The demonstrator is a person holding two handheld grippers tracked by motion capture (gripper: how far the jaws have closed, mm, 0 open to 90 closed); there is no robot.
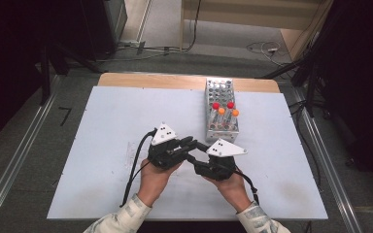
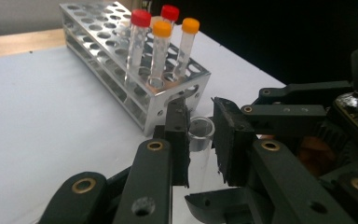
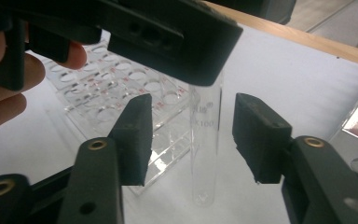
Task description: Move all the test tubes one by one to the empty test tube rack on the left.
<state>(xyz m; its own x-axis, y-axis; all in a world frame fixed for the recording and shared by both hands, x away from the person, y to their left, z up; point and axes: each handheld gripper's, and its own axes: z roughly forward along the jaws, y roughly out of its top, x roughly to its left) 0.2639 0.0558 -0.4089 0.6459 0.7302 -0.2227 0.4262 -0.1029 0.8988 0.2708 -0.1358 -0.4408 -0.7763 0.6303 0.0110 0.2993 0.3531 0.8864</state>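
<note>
A clear glass test tube (image 3: 205, 154) hangs upright just above the white table. My left gripper (image 2: 200, 135) is shut on its upper end, and the tube's open rim (image 2: 200, 127) shows between the two black pads. My right gripper (image 3: 198, 135) stands open around the tube's lower half, with a gap on each side and neither pad touching the glass. In the high view the left gripper (image 1: 193, 142) and right gripper (image 1: 193, 156) meet tip to tip at the table's middle front.
A metal tube rack (image 1: 221, 90) stands behind the grippers at centre right, holding capped tubes (image 1: 225, 108) with red and orange caps (image 2: 161, 28). A clear plastic rack (image 3: 121, 102) lies on the white sheet (image 1: 107, 116) beyond the left hand (image 3: 4, 93).
</note>
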